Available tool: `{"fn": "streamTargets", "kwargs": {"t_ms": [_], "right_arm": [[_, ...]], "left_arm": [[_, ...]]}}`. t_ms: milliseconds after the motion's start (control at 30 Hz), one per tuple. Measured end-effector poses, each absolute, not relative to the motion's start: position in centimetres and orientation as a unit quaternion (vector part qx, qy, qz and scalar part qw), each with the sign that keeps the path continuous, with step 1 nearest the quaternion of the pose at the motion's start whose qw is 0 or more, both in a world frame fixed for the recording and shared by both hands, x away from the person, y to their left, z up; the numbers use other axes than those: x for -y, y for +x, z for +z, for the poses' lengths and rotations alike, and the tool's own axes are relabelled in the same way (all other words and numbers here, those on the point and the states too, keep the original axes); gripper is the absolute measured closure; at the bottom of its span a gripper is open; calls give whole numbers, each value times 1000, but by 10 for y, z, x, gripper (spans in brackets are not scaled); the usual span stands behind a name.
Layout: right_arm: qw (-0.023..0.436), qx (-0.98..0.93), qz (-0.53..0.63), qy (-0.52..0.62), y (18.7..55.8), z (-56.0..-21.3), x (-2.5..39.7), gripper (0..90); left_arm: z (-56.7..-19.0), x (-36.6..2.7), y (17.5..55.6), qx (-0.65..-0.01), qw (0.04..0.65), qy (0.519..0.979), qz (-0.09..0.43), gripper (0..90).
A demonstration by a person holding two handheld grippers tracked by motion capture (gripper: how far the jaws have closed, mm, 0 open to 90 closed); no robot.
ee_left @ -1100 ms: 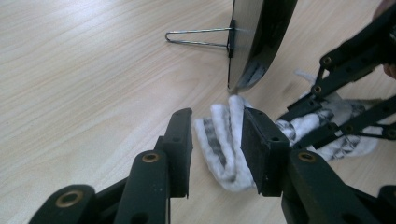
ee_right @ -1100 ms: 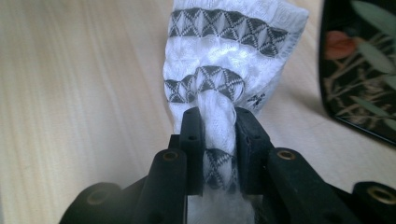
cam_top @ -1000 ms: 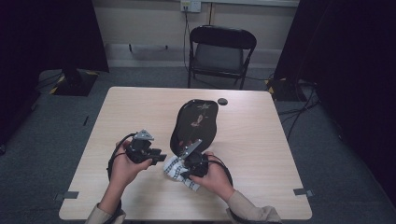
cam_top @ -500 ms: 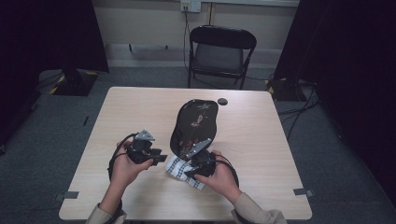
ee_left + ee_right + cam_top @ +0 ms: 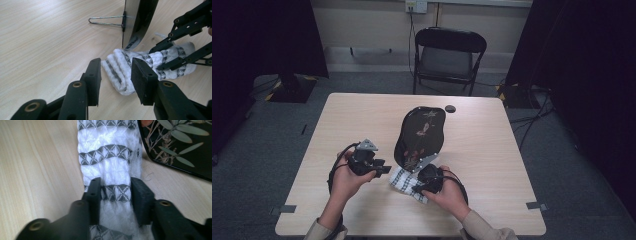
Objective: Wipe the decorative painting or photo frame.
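Two hand-held grippers are seen low on the wooden table (image 5: 362, 120) in the high view, either side of a folded white cloth with grey diamond bands (image 5: 404, 181). The cloth lies flat on the tabletop, just in front of the near end of a black lacquered tray painted with leaves (image 5: 422, 132), which is propped up on a wire stand (image 5: 106, 20); whether tray and cloth touch cannot be told. The right gripper (image 5: 115, 192) is recorded with its jaws set either side of the cloth, the fabric bunched between the pads, so it is taken as gripping the cloth; the jaw tips themselves are blurred in the right gripper view, and the cloth's near end is hidden beneath the jaws. The left gripper (image 5: 116, 77) is noted with jaws apart and nothing between them, its pads just short of the cloth's rolled end. In the left gripper view the tray is cut off by the top edge. A small dark round object (image 5: 450, 108) sits beyond the tray, too small to identify. A folding chair (image 5: 447, 55) stands behind the table.
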State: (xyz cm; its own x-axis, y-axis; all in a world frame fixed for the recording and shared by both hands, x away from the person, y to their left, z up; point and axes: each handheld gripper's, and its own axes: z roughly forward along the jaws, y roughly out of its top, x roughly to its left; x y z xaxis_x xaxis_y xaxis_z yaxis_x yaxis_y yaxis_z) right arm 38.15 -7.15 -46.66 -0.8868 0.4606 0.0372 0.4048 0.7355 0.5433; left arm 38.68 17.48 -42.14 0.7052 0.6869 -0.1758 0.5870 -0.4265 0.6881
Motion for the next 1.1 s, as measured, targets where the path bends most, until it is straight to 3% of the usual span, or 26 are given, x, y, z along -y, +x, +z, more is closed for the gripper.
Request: {"fn": "streamTargets", "kwargs": {"t_ms": [300, 1100], "right_arm": [[55, -924, 282, 250, 388, -465, 69, 788], [72, -927, 298, 217, 384, -421, 71, 816]], "left_arm": [[-423, -177, 387, -382, 378, 841, 67, 579], [-422, -186, 387, -392, 380, 834, 75, 562]]}}
